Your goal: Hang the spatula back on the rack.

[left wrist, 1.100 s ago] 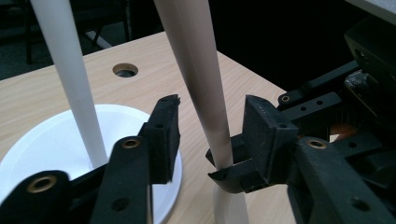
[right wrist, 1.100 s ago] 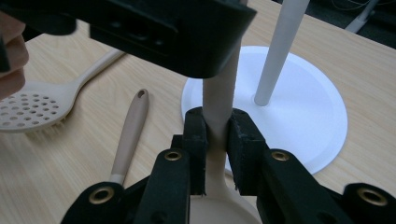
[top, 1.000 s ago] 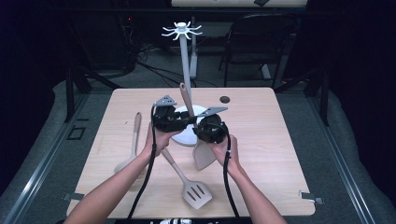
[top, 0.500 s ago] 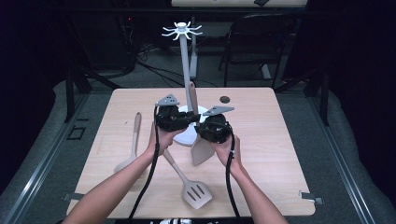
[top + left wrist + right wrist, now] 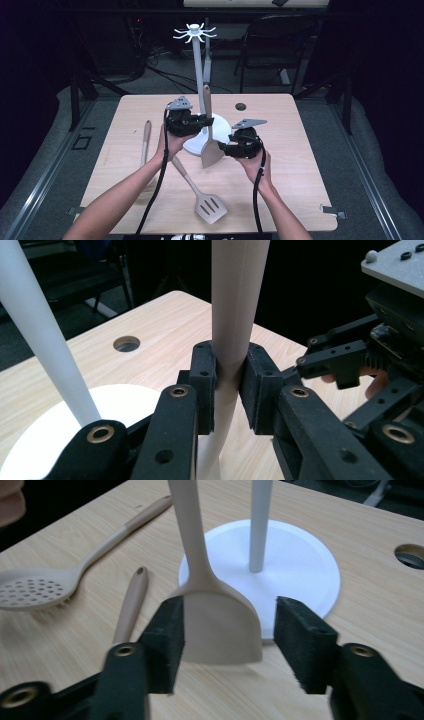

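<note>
Solid spatula [image 5: 210, 135] upright, handle clamped between left gripper [image 5: 227, 385] jaws, blade down near white stand base [image 5: 224, 131]. Right gripper [image 5: 227, 630] jaws apart, blade between them, not touching. Judgement: hold handle firm and vertical; guide blade with right jaws only lightly. Beyond the jaws: stand pole [image 5: 199, 70], slotted turner [image 5: 200, 192], skimmer spoon [image 5: 60, 580] flat on table [image 5: 310, 190]. No containers here.

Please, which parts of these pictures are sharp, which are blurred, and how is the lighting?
High view: table evenly lit, surroundings dark. Left gripper view: the clamped spatula handle looks overexposed, the jaws are sharp. Right gripper view: the spatula blade is fairly sharp, the near jaws are soft, and the skimmer is slightly soft.
</note>
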A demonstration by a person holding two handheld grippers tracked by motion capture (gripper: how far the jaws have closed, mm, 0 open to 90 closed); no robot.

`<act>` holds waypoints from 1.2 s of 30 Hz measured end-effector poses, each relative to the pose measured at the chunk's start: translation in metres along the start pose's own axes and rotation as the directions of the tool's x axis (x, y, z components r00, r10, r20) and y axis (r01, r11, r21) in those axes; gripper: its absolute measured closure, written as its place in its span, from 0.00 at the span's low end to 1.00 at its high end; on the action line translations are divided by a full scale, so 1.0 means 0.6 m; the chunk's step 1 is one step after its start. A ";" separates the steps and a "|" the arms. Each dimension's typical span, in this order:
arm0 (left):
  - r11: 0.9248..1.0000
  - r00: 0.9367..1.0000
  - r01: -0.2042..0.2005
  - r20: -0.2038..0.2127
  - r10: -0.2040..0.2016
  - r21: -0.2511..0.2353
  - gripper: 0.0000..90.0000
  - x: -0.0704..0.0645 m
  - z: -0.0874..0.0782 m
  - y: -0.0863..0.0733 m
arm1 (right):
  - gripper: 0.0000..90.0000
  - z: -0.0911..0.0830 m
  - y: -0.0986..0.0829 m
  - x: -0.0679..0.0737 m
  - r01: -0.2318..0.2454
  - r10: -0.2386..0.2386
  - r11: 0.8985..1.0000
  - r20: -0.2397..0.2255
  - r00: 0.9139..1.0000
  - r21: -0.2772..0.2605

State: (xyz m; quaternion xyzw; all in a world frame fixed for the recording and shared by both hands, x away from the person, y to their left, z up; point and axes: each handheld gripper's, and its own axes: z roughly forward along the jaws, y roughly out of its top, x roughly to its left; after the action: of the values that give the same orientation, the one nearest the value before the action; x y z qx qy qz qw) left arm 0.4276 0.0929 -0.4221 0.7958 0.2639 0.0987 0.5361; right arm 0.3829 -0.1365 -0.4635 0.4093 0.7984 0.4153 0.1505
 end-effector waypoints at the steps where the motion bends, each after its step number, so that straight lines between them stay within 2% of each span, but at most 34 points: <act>1: 1.000 1.000 -0.006 0.001 0.006 0.002 0.86 0.001 -0.001 0.002 | 0.44 -0.002 -0.002 -0.001 -0.006 0.006 1.000 0.005 1.000 0.004; 2: 1.000 1.000 -0.005 0.001 0.005 -0.003 0.86 0.001 -0.001 0.003 | 0.39 -0.004 -0.004 -0.002 -0.008 0.008 1.000 0.013 1.000 0.008; 3: 1.000 1.000 -0.011 0.002 0.011 0.000 0.86 0.002 -0.002 0.005 | 0.28 -0.006 -0.006 -0.003 -0.012 0.011 1.000 0.036 0.999 0.020; 4: 1.000 1.000 -0.014 0.004 0.014 0.002 0.86 0.002 -0.003 0.007 | 0.22 -0.004 -0.008 -0.006 -0.019 0.017 0.999 0.052 0.998 0.039; 6: 1.000 1.000 -0.019 0.006 0.019 0.005 0.86 0.003 -0.004 0.011 | 0.18 -0.007 -0.017 -0.010 -0.038 0.035 0.998 0.055 0.998 0.050; 12: 0.999 0.999 -0.033 0.020 0.033 0.004 0.86 0.004 -0.003 0.023 | 0.10 -0.025 -0.045 -0.021 -0.044 0.037 0.994 0.065 0.997 0.102; 14: 0.999 0.999 -0.038 0.022 0.038 0.010 0.86 0.004 -0.002 0.026 | 0.00 -0.027 -0.056 -0.027 -0.053 0.044 0.989 0.071 0.997 0.140; 15: 0.999 0.999 -0.042 0.022 0.042 0.011 0.86 0.005 -0.002 0.028 | 0.00 -0.027 -0.062 -0.030 -0.059 0.049 0.984 0.062 0.997 0.167; 18: 0.999 0.999 -0.045 0.021 0.045 0.011 0.86 0.007 -0.001 0.031 | 0.00 -0.027 -0.078 -0.041 -0.062 0.050 0.979 0.063 0.997 0.196; 19: 0.999 0.999 -0.045 0.022 0.045 0.012 0.86 0.007 -0.001 0.032 | 0.00 -0.027 -0.080 -0.044 -0.070 0.060 0.978 0.057 0.997 0.196; 24: 0.998 0.998 -0.060 0.024 0.060 0.016 0.86 0.010 -0.002 0.039 | 0.00 -0.023 -0.078 -0.050 -0.060 0.048 0.977 0.065 0.997 0.204; 28: 0.998 0.998 -0.057 0.020 0.056 0.019 0.86 0.013 -0.002 0.042 | 0.01 -0.019 -0.078 -0.052 -0.056 0.043 0.976 0.066 0.997 0.210; 32: 0.998 0.998 -0.062 0.020 0.062 0.015 0.86 0.016 -0.005 0.046 | 0.01 -0.017 -0.077 -0.053 -0.040 0.024 0.976 0.079 0.997 0.216; 33: 0.998 0.998 -0.065 0.019 0.065 0.017 0.86 0.017 -0.006 0.048 | 0.01 -0.017 -0.076 -0.054 -0.027 0.009 0.973 0.078 0.997 0.231; 34: 0.998 0.998 -0.066 0.020 0.066 0.016 0.86 0.017 -0.008 0.049 | 0.01 -0.015 -0.077 -0.052 -0.034 0.016 0.974 0.082 0.996 0.222; 36: 0.998 0.998 -0.068 0.019 0.068 0.012 0.86 0.019 -0.010 0.051 | 0.01 -0.013 -0.077 -0.054 -0.032 0.014 0.971 0.078 0.997 0.235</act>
State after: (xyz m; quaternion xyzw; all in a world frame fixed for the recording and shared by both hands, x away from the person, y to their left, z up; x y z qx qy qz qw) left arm 0.4442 0.0946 -0.3932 0.8084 0.2325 0.1079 0.5300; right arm 0.3738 -0.1806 -0.4979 0.4488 0.8311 0.3032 0.1262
